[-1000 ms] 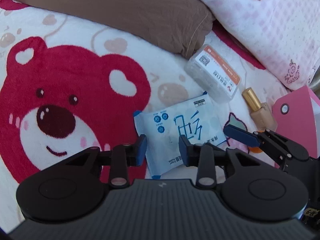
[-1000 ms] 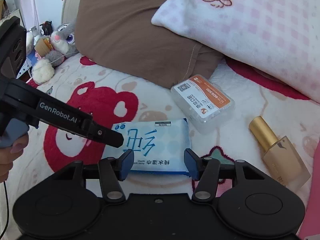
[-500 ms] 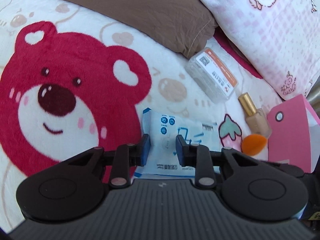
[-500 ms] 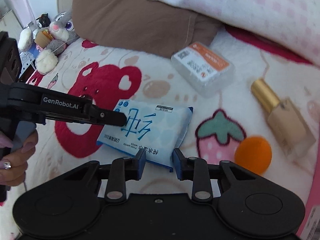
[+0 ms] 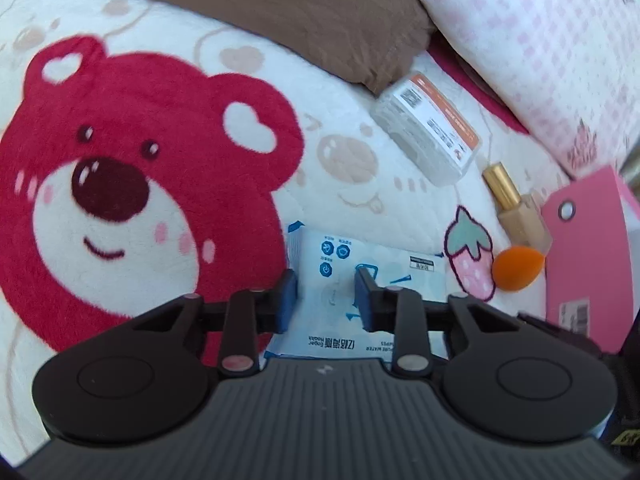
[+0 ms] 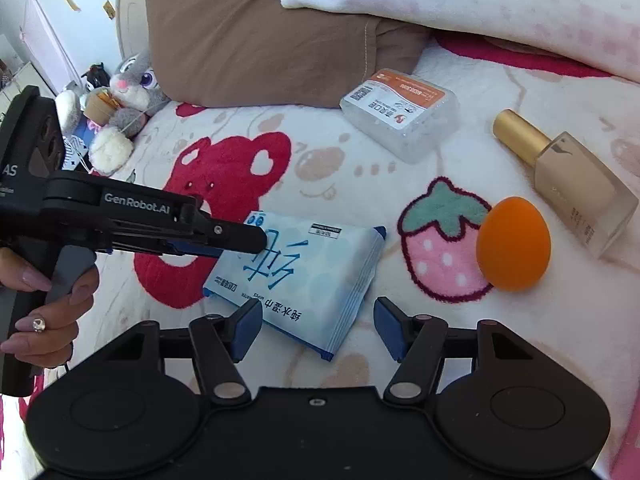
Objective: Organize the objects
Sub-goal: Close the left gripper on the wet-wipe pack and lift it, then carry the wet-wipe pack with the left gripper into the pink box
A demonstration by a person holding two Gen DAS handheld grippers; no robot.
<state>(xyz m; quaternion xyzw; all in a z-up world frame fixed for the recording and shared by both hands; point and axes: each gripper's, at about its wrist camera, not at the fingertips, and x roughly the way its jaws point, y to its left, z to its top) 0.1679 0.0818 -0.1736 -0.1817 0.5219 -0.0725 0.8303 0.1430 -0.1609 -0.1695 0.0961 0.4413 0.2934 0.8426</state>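
- On the bear-print blanket (image 5: 168,40), seen from the left wrist, the left gripper (image 5: 326,296) was clamped on the near end of the blue wet-wipes pack (image 5: 384,276), its blue pads pinching the soft wrapper from both sides.
- Beyond the pack lay a clear box with an orange label (image 5: 428,128); further right were a gold-capped foundation bottle (image 5: 516,208), an orange makeup sponge (image 5: 518,268) and a pink bag (image 5: 588,256) at the frame's edge.
- From the right wrist, the same wet-wipes pack (image 6: 304,276) lay flat on the blanket (image 6: 360,184), with the left gripper (image 6: 240,242) reaching in from the left onto its far end, held by a hand (image 6: 44,312).
- The right gripper (image 6: 316,328) stood with its jaws apart, having just been opening; the pack's near corner sat in the gap, but neither pad pressed on it.
- The makeup sponge (image 6: 514,244) rested on a strawberry print, just beside the foundation bottle (image 6: 576,184); the labelled box (image 6: 400,112) sat near a brown pillow (image 6: 260,36).
- Judged from this, the step in hand was carrying the pack off with the left gripper alone. To do it well, the grip should stay firm on the slippery wrapper, the lift should be level so the limp pack does not sag or slide out, and the right gripper should stay clear of the pack.
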